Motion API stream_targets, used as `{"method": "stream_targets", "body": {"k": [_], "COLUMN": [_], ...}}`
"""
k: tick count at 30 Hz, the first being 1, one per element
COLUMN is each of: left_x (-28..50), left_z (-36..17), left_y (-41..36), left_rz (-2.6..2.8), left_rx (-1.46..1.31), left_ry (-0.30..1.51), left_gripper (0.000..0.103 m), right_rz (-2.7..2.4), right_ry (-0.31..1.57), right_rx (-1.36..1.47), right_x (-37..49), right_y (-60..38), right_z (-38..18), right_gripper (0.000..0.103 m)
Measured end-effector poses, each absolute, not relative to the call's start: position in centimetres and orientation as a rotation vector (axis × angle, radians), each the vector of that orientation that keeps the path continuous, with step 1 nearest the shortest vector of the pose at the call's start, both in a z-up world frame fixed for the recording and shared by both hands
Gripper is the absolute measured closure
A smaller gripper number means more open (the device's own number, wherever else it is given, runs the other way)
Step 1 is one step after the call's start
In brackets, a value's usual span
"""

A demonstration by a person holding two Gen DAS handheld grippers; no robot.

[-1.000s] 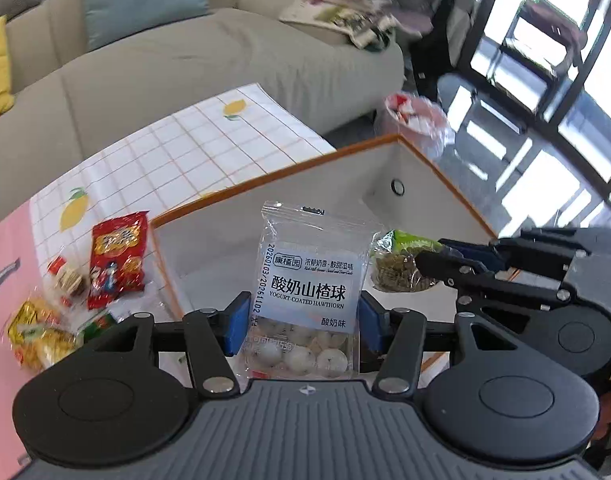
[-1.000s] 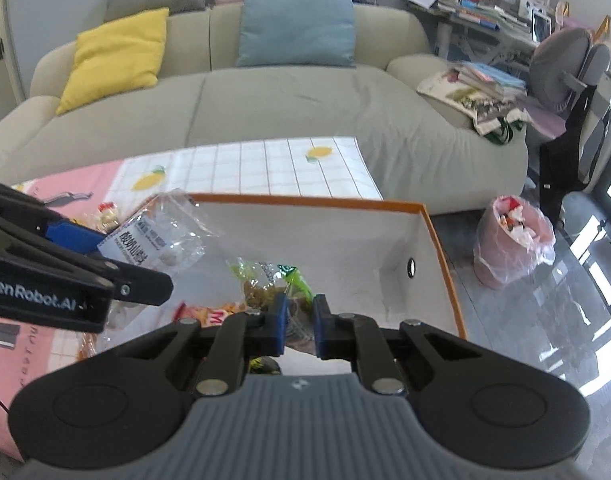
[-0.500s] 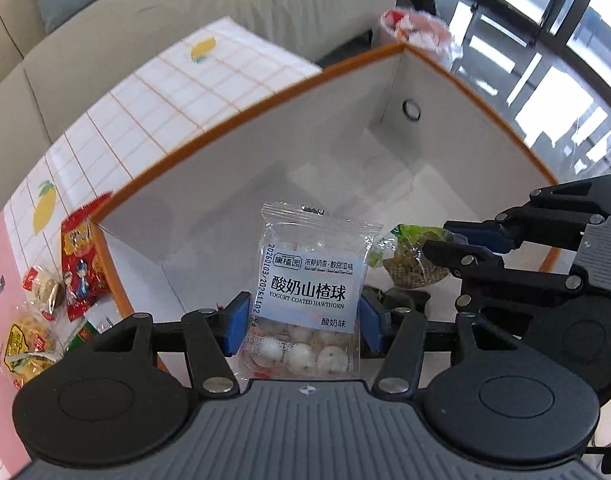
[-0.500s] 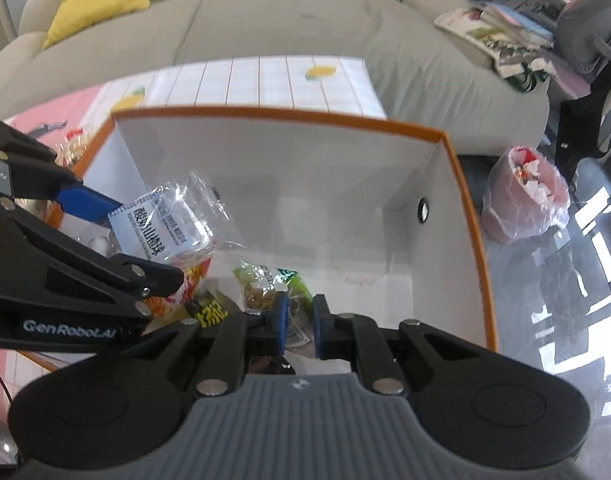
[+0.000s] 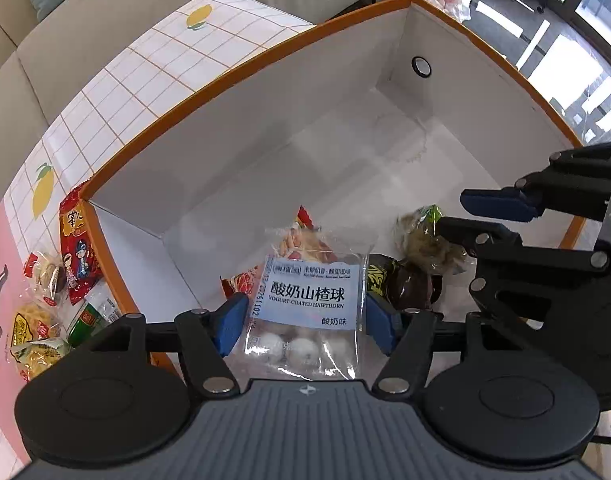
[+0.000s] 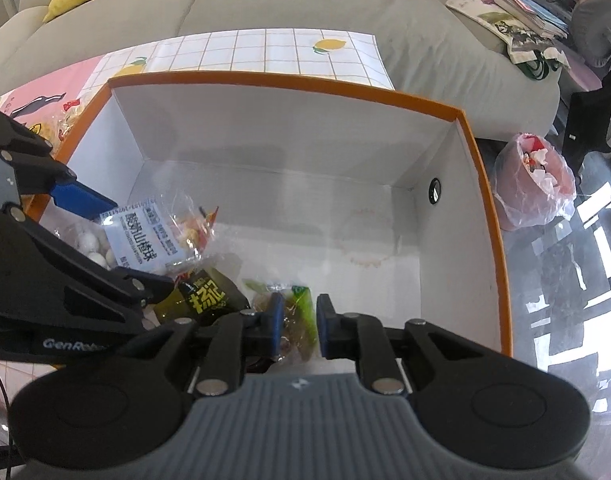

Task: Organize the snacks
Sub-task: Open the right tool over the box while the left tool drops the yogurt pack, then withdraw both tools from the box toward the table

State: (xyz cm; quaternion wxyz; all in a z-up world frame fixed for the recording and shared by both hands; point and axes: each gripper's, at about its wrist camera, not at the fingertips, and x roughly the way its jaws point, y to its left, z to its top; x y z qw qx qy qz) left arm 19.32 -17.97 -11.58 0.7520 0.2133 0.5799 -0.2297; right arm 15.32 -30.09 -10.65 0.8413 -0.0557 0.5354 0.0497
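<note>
A white box with an orange rim (image 5: 241, 72) (image 6: 481, 184) stands on the table. My left gripper (image 5: 305, 320) is inside it, and the clear bag of yogurt-coated hawthorn balls (image 5: 309, 304) (image 6: 141, 240) lies between its spread pads, which stand slightly off the bag. My right gripper (image 6: 297, 328) (image 5: 461, 216) has opened a little; the green-topped snack packet (image 6: 295, 320) (image 5: 421, 240) sits between its pads, low in the box. A dark packet with yellow letters (image 6: 205, 300) and a red packet (image 5: 305, 236) lie on the box floor.
Loose snacks lie on the table left of the box: a red packet (image 5: 75, 248), yellow packets (image 5: 29, 332), a green one (image 5: 89, 316). A checked lemon-print cloth (image 5: 145, 68) covers the table. A sofa (image 6: 265, 0) stands behind, a pink bin (image 6: 533, 180) to the right.
Both grippers have gone down into the box. The right gripper's pads have parted from the green-topped packet, and the left gripper's pads have spread off the hawthorn bag.
</note>
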Motion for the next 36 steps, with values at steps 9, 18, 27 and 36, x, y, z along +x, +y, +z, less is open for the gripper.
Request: {"method": "stream_targets", "body": {"k": [9,18,27,36], "left_x": [19.1,17.5,15.6,12.1], "left_z": [-10.7,-7.2,-2.0,-0.3], "left_y": [-17.7,-15.9,-11.2,-5.2], "left_rz": [-0.497,-0.515,-0.464,-0.359], "left_rx": [0.490,0.408,0.217,0.108], "left_ry": [1.234,1.142,0.951,0.760], "left_gripper": [0.017,0.016,0.016,0.016], "right_rz": [0.043,-0.008,-0.076,-0.045], "right_ry": [1.127,1.073,0.956,0.771], "right_rx": [-0.134,-0.057,0.097,0.116], "right_x": [14.9,13.4,10.9,7.7], "right_y": [-30.1,-31.1,-30.2,-24.7], "right_z": [-9.6,-7.1,-4.3,-2.1], "right_gripper": [0.060,0.034,0.014,0.007]}}
